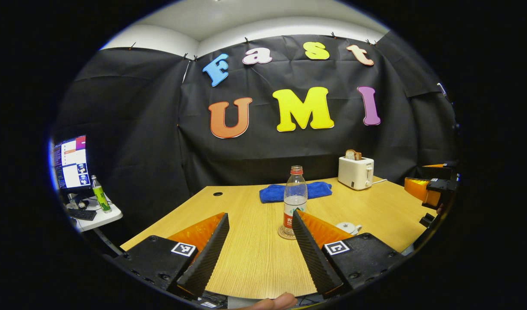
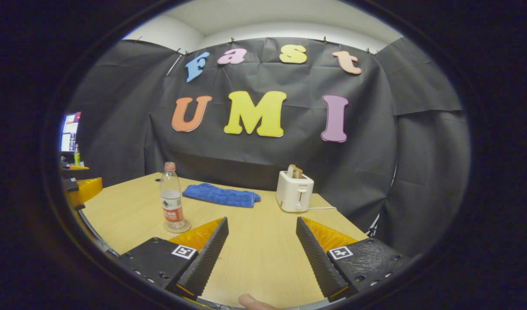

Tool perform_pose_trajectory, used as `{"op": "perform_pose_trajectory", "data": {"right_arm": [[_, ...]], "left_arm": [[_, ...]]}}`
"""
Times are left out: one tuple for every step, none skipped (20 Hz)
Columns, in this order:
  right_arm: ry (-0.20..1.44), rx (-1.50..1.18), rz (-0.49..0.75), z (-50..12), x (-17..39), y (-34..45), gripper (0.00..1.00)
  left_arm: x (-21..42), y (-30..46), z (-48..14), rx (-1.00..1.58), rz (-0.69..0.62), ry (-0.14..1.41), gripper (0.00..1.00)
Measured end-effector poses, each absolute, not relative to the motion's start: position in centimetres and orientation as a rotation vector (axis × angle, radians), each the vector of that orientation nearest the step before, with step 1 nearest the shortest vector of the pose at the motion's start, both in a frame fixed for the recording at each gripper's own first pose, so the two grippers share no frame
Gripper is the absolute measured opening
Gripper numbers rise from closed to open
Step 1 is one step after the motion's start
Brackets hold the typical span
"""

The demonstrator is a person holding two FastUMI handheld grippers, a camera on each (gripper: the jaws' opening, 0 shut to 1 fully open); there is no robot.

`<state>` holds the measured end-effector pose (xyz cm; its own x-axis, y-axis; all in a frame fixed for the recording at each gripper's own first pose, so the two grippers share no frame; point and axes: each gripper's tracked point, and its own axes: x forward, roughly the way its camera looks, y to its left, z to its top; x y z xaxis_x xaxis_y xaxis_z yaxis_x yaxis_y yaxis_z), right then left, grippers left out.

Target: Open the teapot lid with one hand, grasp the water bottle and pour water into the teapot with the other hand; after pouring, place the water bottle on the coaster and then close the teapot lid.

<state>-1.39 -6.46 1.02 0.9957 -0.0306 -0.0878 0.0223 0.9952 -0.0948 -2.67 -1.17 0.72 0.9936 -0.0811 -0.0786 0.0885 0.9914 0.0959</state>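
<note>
A clear water bottle (image 1: pixel 295 198) with a red cap and red label stands upright on a round coaster (image 1: pixel 285 234) in the middle of the wooden table (image 1: pixel 254 258). A small white teapot (image 1: pixel 348 227) with its lid on sits just right of it, partly hidden by one finger. My left gripper (image 1: pixel 260 214) is open and empty, short of the bottle. In the right gripper view the bottle (image 2: pixel 171 202) and coaster (image 2: pixel 177 228) lie to the front left. My right gripper (image 2: pixel 261 219) is open over bare table, holding nothing.
A folded blue towel (image 1: pixel 295 191) lies behind the bottle. A white toaster (image 1: pixel 356 172) holding bread stands at the back right, its cord trailing off. A side desk with a monitor (image 1: pixel 70 162) and a green bottle (image 1: pixel 101 193) is far left. The other gripper (image 1: pixel 431 189) shows at the right edge.
</note>
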Motion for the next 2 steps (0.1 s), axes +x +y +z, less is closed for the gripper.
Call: {"op": "perform_pose_trajectory", "data": {"right_arm": [[0.089,-0.092,-0.03,0.99,-1.29,-6.48,0.95],[0.091,-0.088,-0.031,0.91,-1.28,-6.43,0.97]], "left_arm": [[-2.74,-0.83,0.87,0.096,-0.074,0.072,0.92],[-2.62,-0.67,1.11,0.09,-0.068,0.067,0.92]]}}
